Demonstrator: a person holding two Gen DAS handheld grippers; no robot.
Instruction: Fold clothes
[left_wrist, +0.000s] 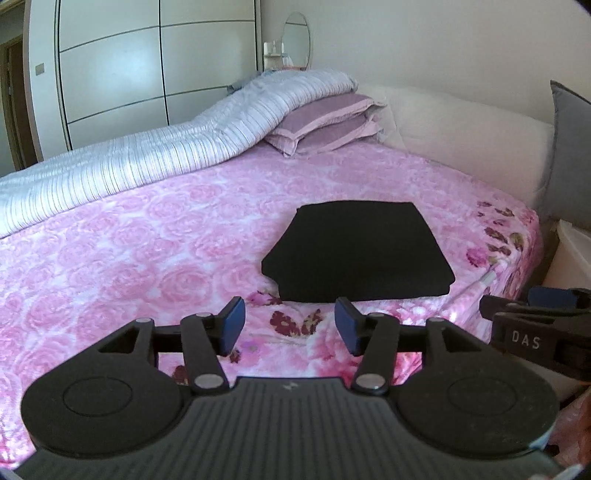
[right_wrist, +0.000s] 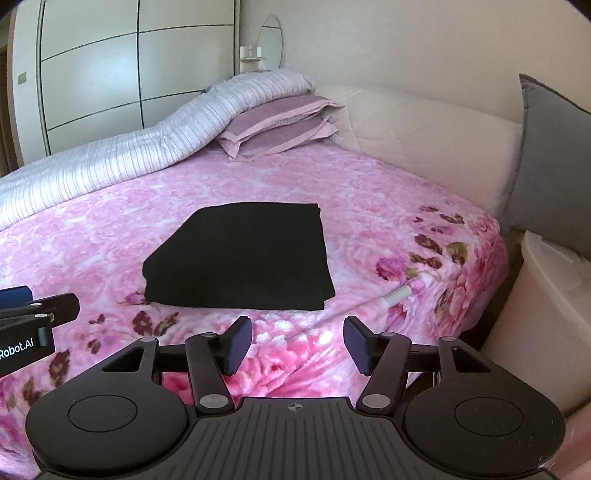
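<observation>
Black cloth (left_wrist: 356, 251), folded into a thick flat rectangle with layered edges along its near side, is seen lying on the pink rose-patterned bedspread (left_wrist: 147, 258) near the foot-side corner of the bed. It is touched by neither gripper.

The left gripper (left_wrist: 290, 325) is held just short of the near edge of the cloth, with its blue-padded fingers (left_wrist: 234, 323) spread well apart and nothing between them; only the bedspread is seen in the gap. The right gripper (right_wrist: 297, 341) is held likewise, its fingers wide apart and empty, a little back from the cloth's near right corner. Each gripper is caught at the edge of the other's view, so the two are shown side by side, near each other.

A thin white cable (right_wrist: 395, 295) with a pale plug end is laid across the bedspread just beside the right edge of the cloth, running toward the bed's corner where darker red flowers are printed.

Further back, a striped grey-white quilt (left_wrist: 166, 155) is bunched along the far side of the bed, its end draped over two stacked mauve pillows (left_wrist: 325, 122). A cream padded headboard (left_wrist: 461, 136) is set behind them, and a grey cushion (left_wrist: 570, 155) is propped at the right. A pale wardrobe (left_wrist: 147, 66) with dark seams stands against the far wall, and a white container (right_wrist: 546, 306) is seen beside the bed at the right.
</observation>
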